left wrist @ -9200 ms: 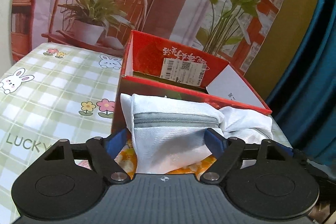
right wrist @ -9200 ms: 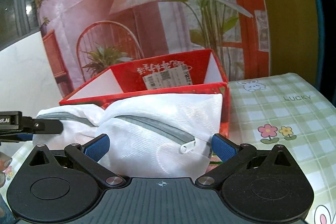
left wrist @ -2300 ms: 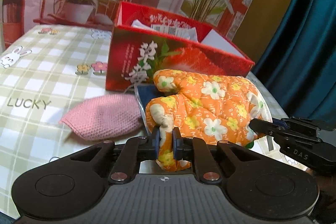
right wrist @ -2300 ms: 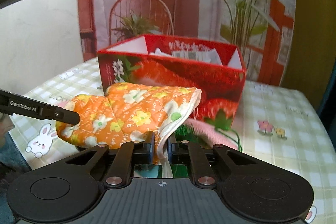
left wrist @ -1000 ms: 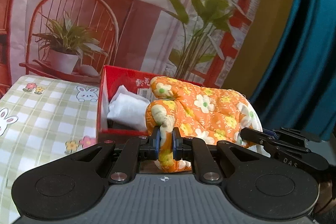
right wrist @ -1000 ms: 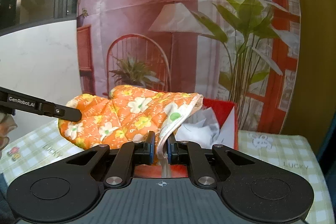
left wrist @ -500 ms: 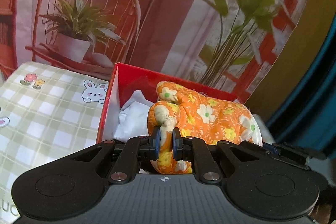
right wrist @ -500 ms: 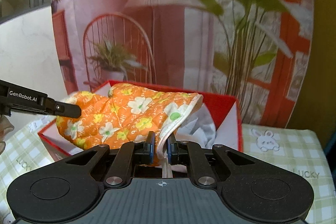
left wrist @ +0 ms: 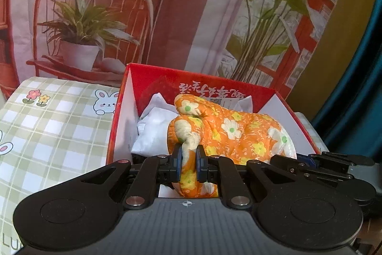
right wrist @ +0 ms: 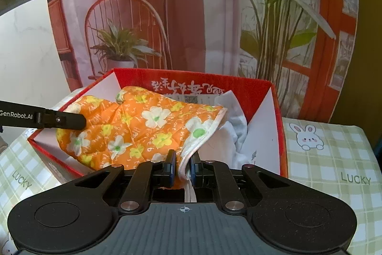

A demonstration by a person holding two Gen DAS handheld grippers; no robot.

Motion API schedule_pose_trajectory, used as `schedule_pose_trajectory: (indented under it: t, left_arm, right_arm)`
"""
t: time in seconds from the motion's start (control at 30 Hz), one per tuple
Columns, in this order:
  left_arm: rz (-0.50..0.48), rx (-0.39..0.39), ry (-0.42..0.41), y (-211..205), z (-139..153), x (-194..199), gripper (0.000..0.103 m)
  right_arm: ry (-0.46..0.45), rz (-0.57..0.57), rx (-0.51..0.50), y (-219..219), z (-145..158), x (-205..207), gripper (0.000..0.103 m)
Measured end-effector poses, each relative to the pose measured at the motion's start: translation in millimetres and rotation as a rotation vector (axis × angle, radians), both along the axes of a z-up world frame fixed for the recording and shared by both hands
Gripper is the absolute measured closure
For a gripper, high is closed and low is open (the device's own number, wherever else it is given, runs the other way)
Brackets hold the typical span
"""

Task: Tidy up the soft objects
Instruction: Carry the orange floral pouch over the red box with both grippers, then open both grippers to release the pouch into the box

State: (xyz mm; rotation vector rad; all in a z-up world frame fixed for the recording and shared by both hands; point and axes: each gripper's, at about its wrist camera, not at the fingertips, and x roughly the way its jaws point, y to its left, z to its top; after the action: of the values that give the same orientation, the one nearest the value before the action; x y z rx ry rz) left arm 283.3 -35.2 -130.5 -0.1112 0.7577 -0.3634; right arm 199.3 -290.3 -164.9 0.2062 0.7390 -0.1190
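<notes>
An orange oven mitt (left wrist: 236, 133) with white and yellow flowers hangs over the open red box (left wrist: 152, 74), stretched between both grippers. My left gripper (left wrist: 189, 160) is shut on the mitt's rounded end. In the right wrist view my right gripper (right wrist: 183, 165) is shut on the white-trimmed cuff of the oven mitt (right wrist: 133, 133), above the red box (right wrist: 274, 97). Under the mitt inside the box lies a white zip bag (left wrist: 155, 133), and white cloth (right wrist: 235, 123) shows at the box's right side. The left gripper's arm (right wrist: 47, 120) reaches in from the left.
The box stands on a green checked tablecloth (left wrist: 55, 126) printed with rabbits and flowers. Behind it hangs a backdrop (left wrist: 167, 16) showing a chair, potted plant and lamp. A blue curtain (left wrist: 358, 99) is at the right. The right gripper's body (left wrist: 329, 164) lies beside the box.
Both grippers have carried the mitt forward and downward, from above the box's near edge to over its inside. In the last half second they have hardly moved.
</notes>
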Motion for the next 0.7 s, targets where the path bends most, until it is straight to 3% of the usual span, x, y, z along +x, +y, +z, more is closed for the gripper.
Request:
schedule_pose_trajectory:
  t: [0.1, 0.17, 0.23, 0.33, 0.53, 0.57, 0.7]
  left_arm:
    - [-0.011, 0.003, 0.000, -1.5, 1.1, -0.1, 0.086]
    - [-0.010, -0.001, 0.007, -0.6, 1.3, 0.2, 0.063]
    - [-0.004, -0.003, 0.000, 0.9, 2.9, -1.8, 0.051]
    - [-0.018, 0.005, -0.007, 1.0, 6.7, -6.3, 0.047]
    - [-0.019, 0.037, -0.030, 3.6, 15.8, -21.6, 0.014]
    - [-0.019, 0.045, -0.035, 4.0, 17.7, -25.5, 0.010]
    - [-0.034, 0.082, -0.056, 3.8, 24.2, -40.7, 0.008]
  right_arm:
    - [-0.002, -0.012, -0.008, 1.0, -1.1, -1.8, 0.084]
    - [0.000, -0.020, -0.013, 0.9, -1.6, -2.3, 0.077]
    - [-0.001, -0.022, -0.020, 1.3, -1.5, -4.4, 0.074]
    - [-0.005, -0.025, -0.051, 5.7, 1.5, -9.1, 0.058]
    - [-0.041, -0.021, -0.111, 17.8, 12.6, -21.9, 0.020]
    - [-0.044, -0.021, -0.120, 20.0, 14.6, -24.1, 0.013]
    - [-0.074, -0.028, -0.121, 26.0, 23.3, -37.6, 0.007]
